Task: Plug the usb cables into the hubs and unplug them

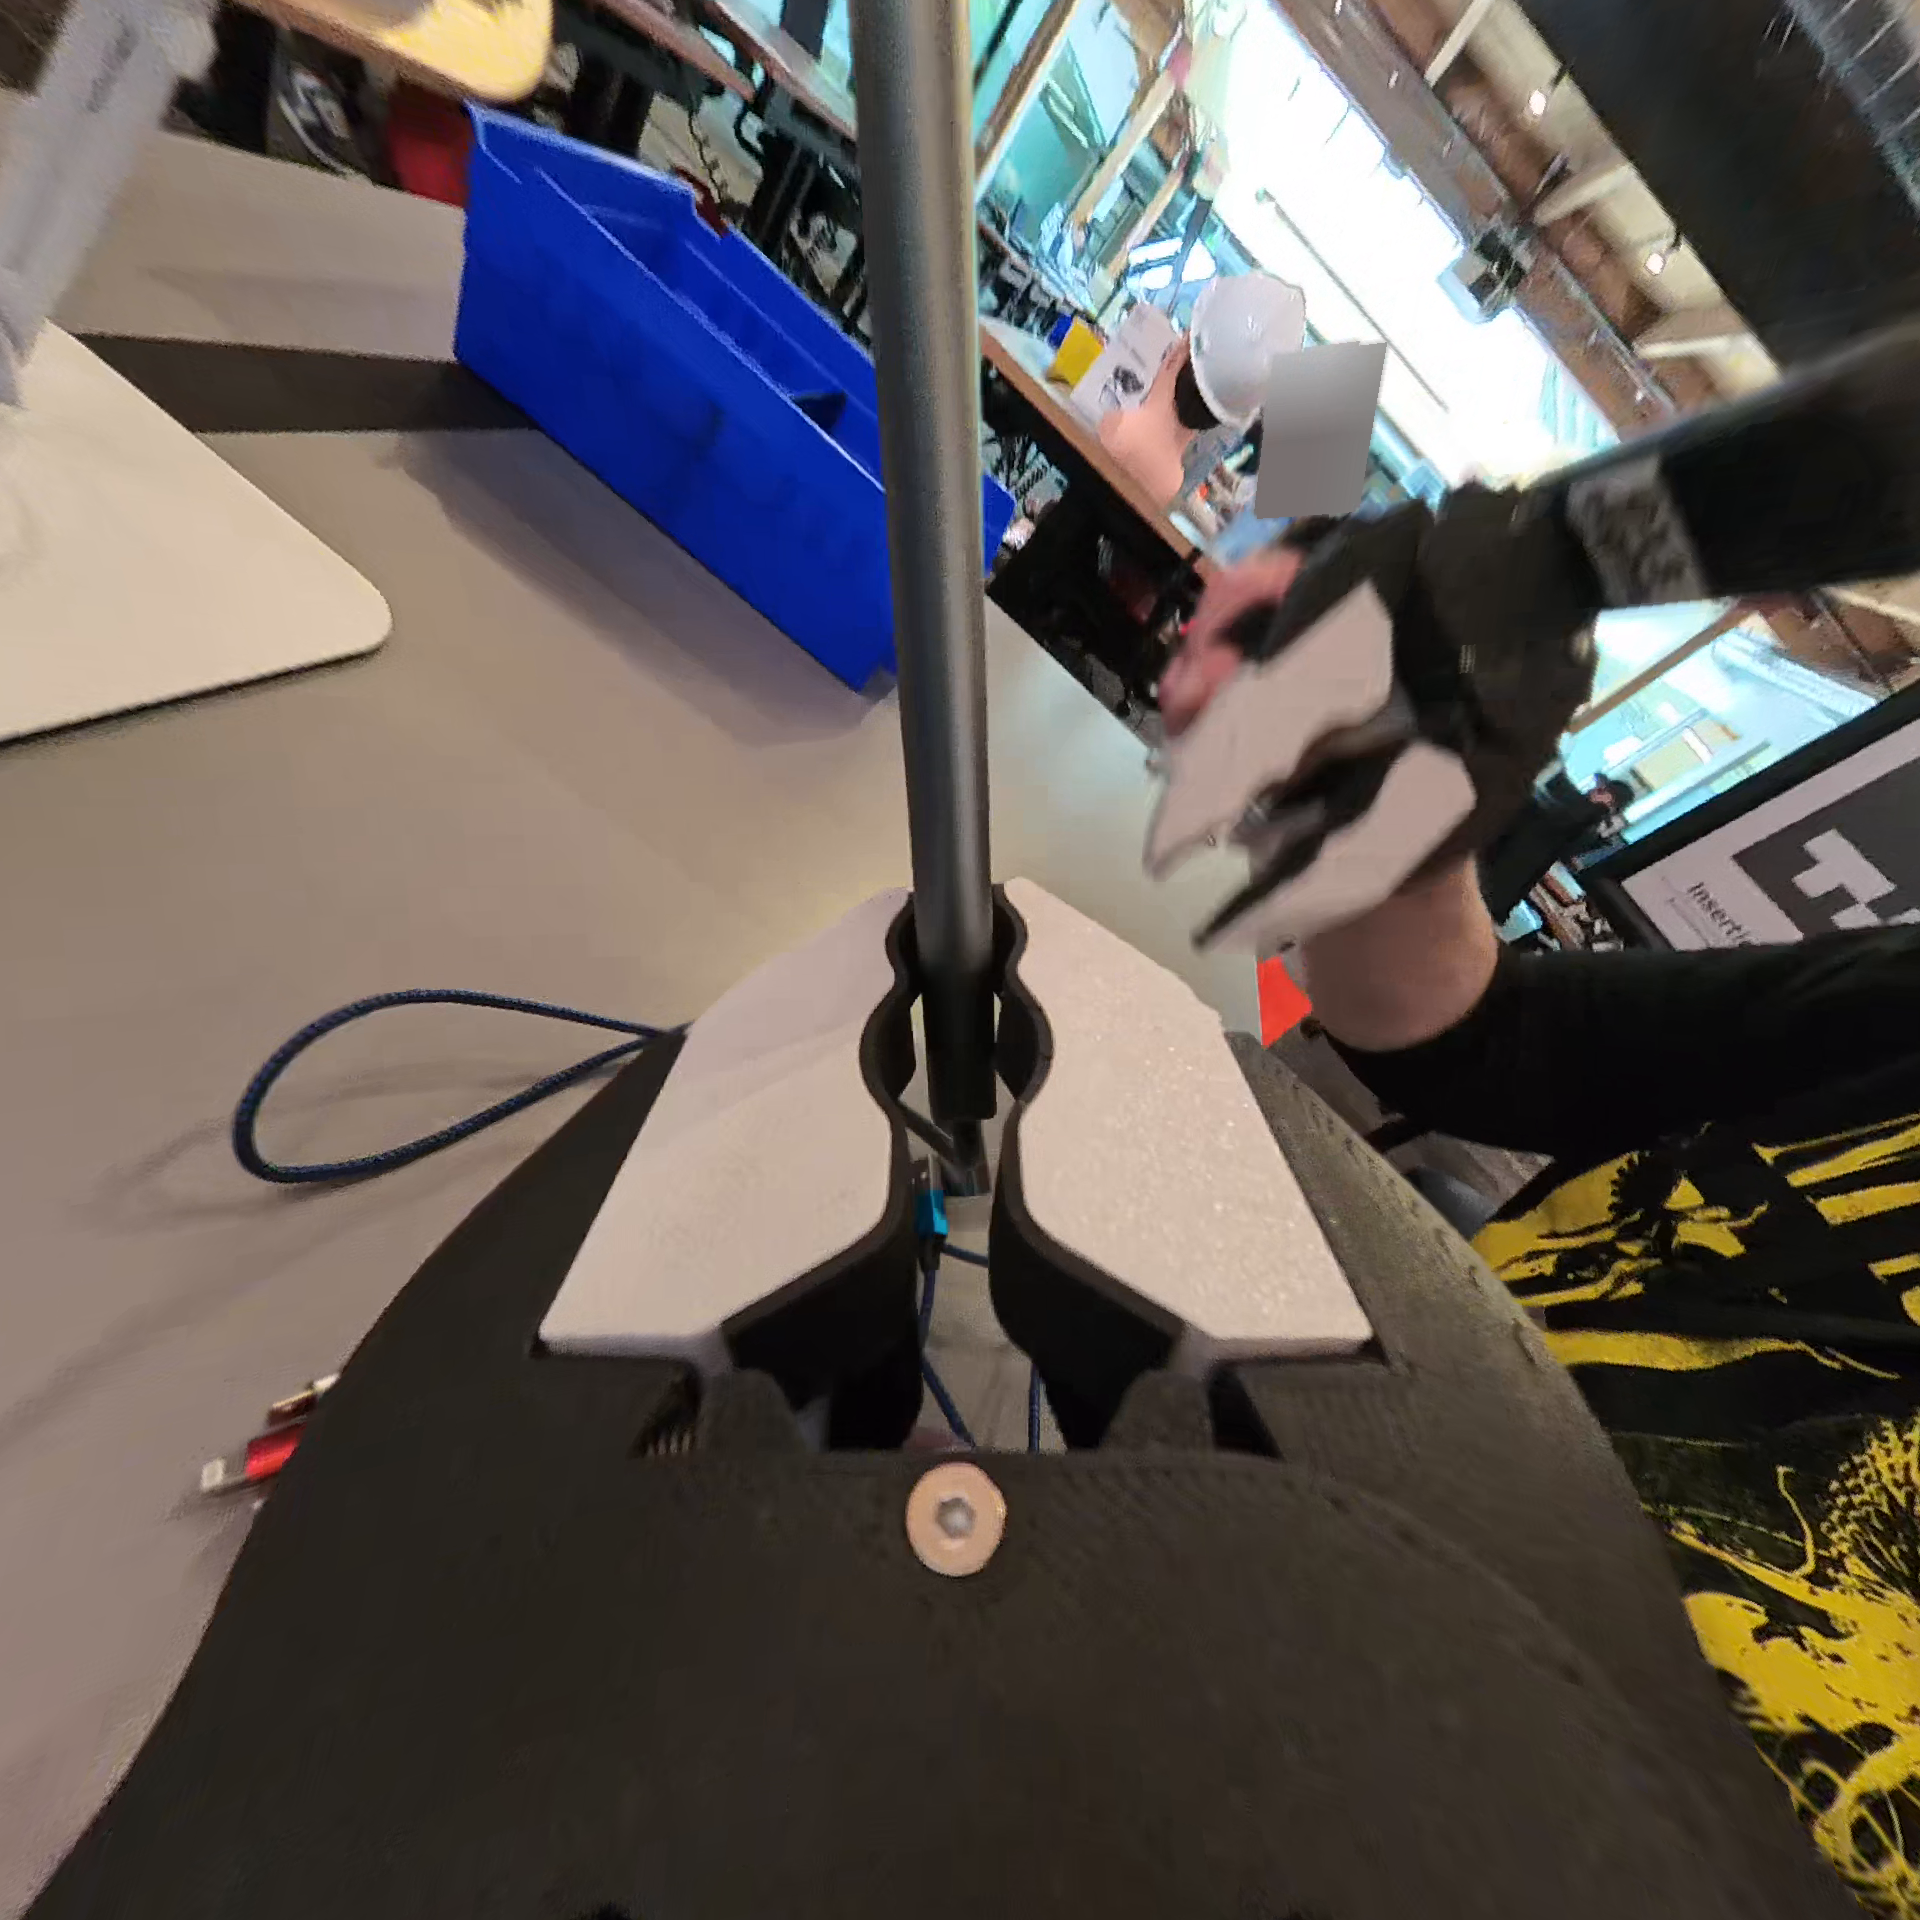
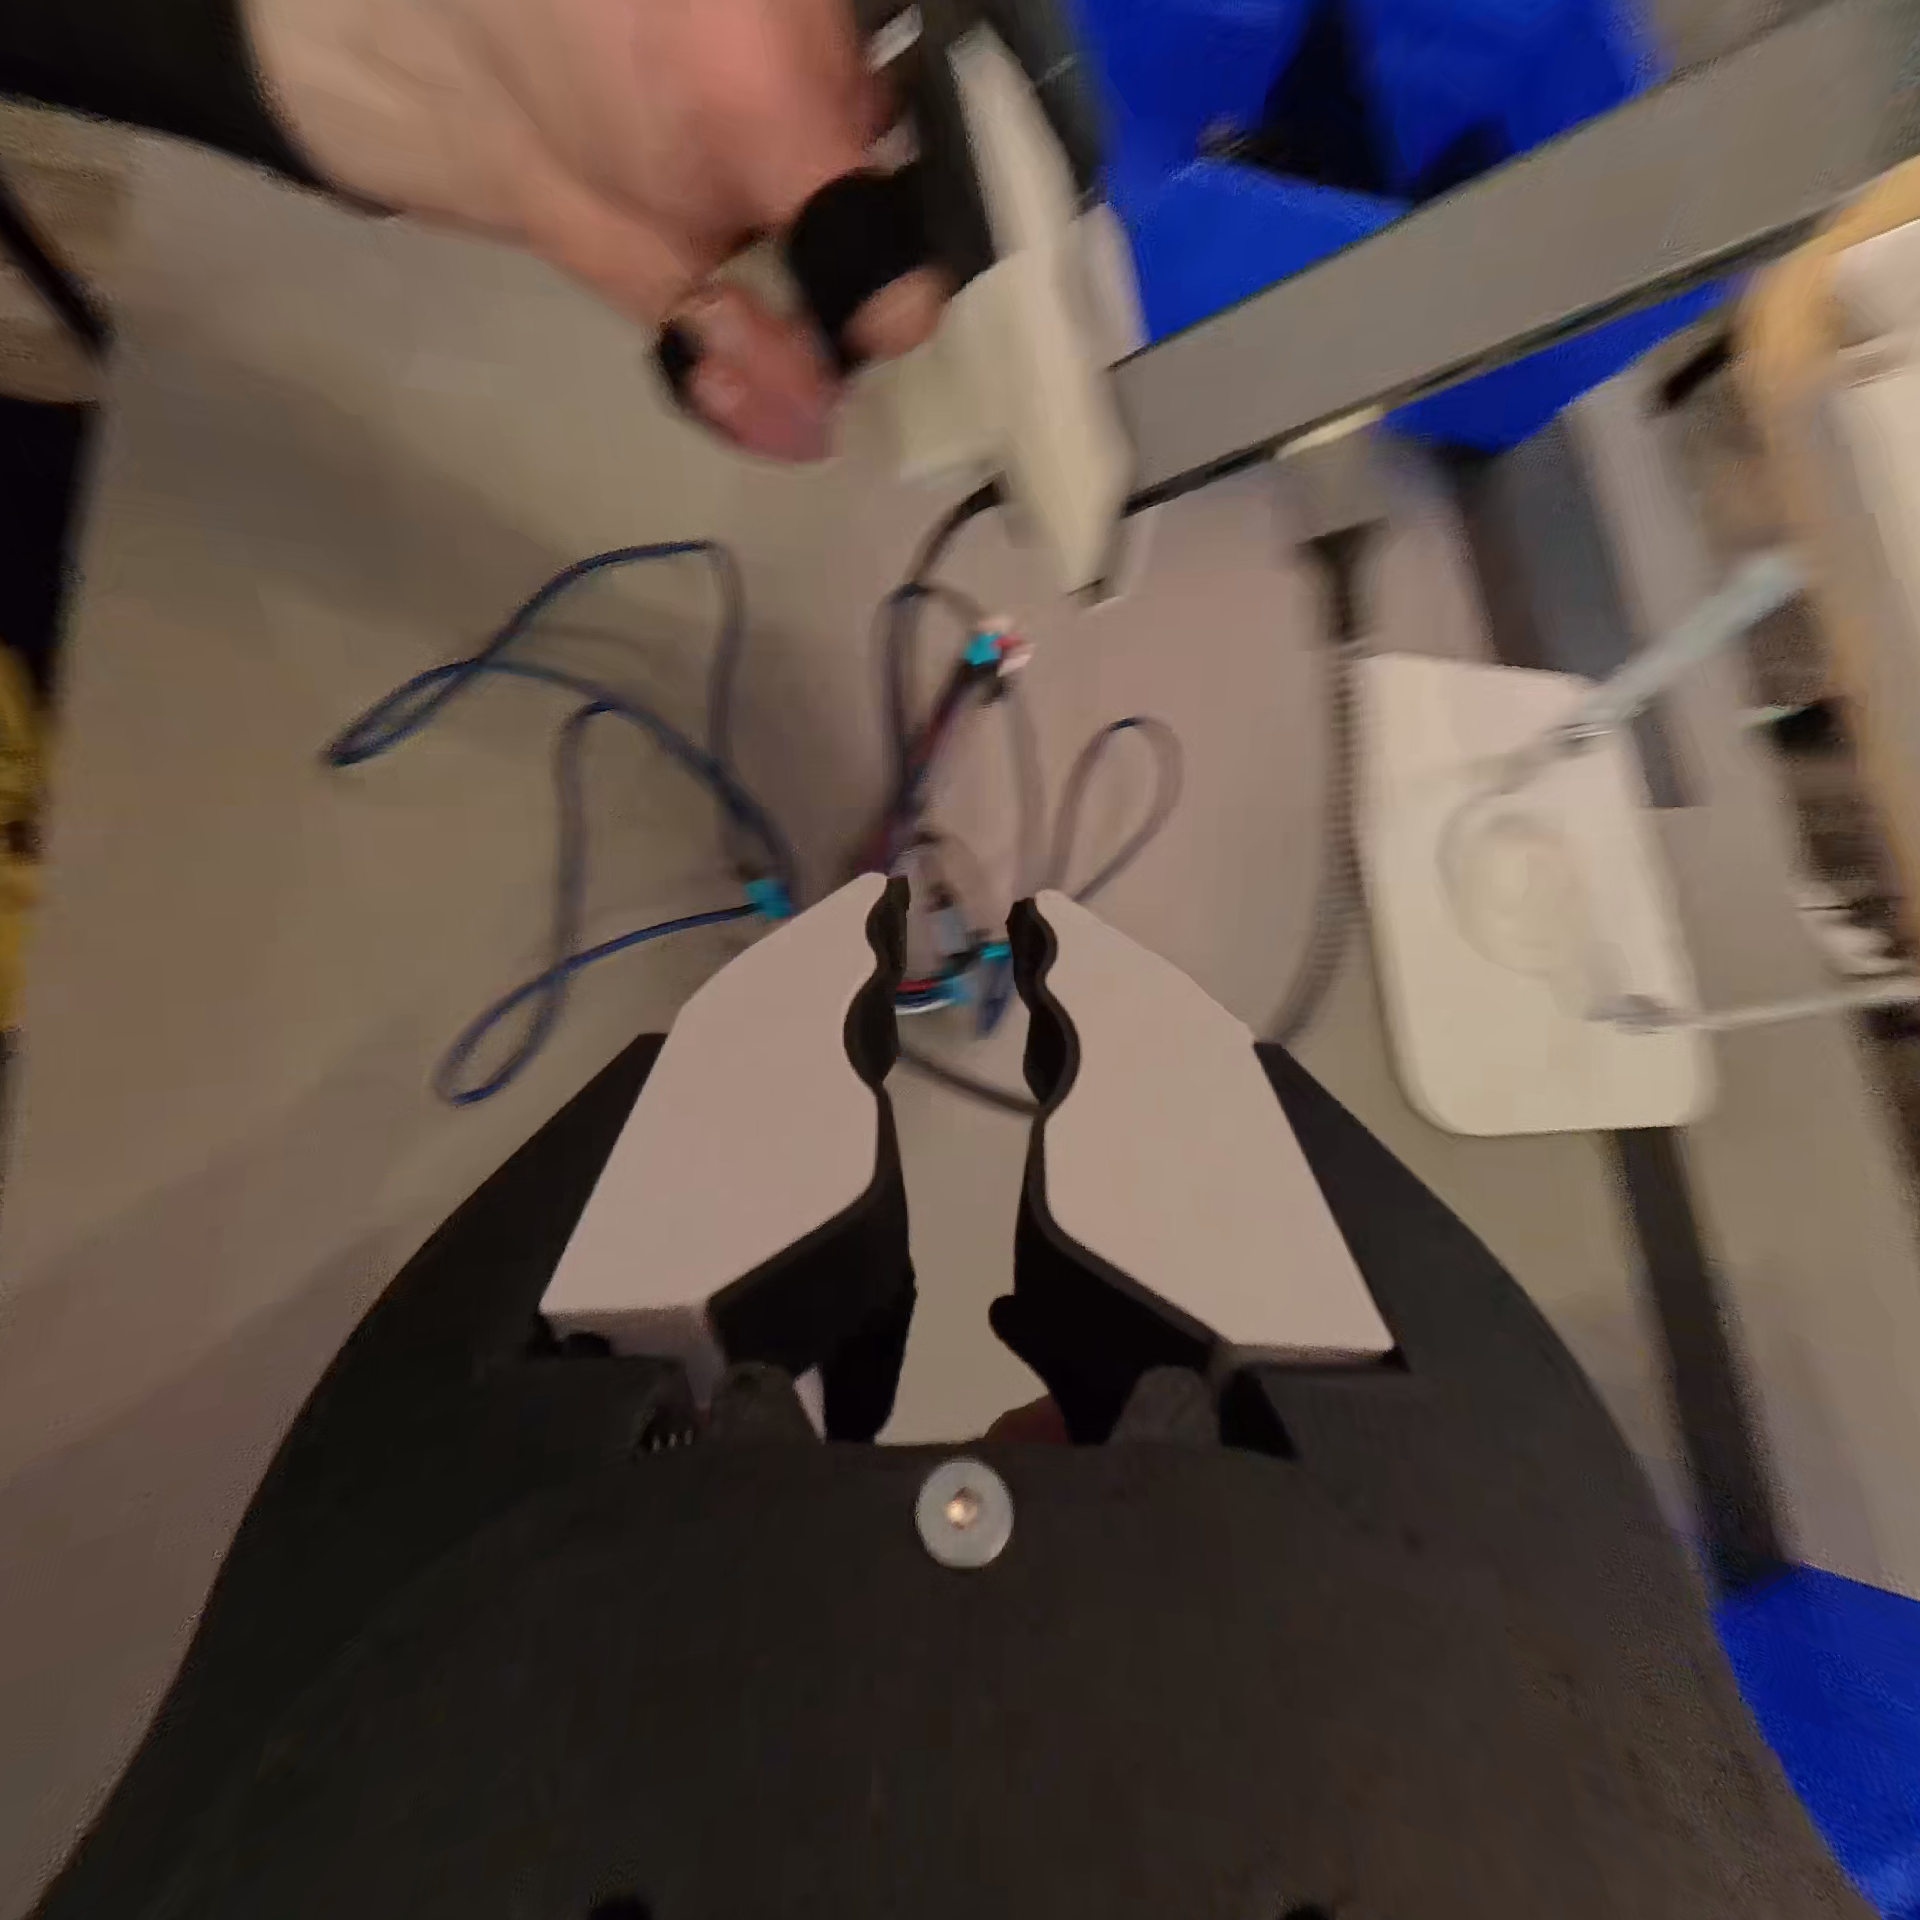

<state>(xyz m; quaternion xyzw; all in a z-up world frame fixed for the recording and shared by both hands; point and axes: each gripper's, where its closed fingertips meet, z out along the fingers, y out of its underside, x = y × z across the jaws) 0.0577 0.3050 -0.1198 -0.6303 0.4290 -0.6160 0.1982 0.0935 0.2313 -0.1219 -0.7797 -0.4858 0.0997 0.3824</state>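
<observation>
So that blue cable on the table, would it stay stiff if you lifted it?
Probably not. The blue cable lies in a loose loop, so it would likely droop. It looks thin and braided, so probably light. Its flat loop suggests it won't roll.

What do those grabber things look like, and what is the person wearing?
Each gripper, left and right, has a wide black textured body, one silver screw in the middle, and two pale grey fingers lined with wavy black rubber. The person wears long black sleeves and a black-and-yellow patterned top.
</observation>
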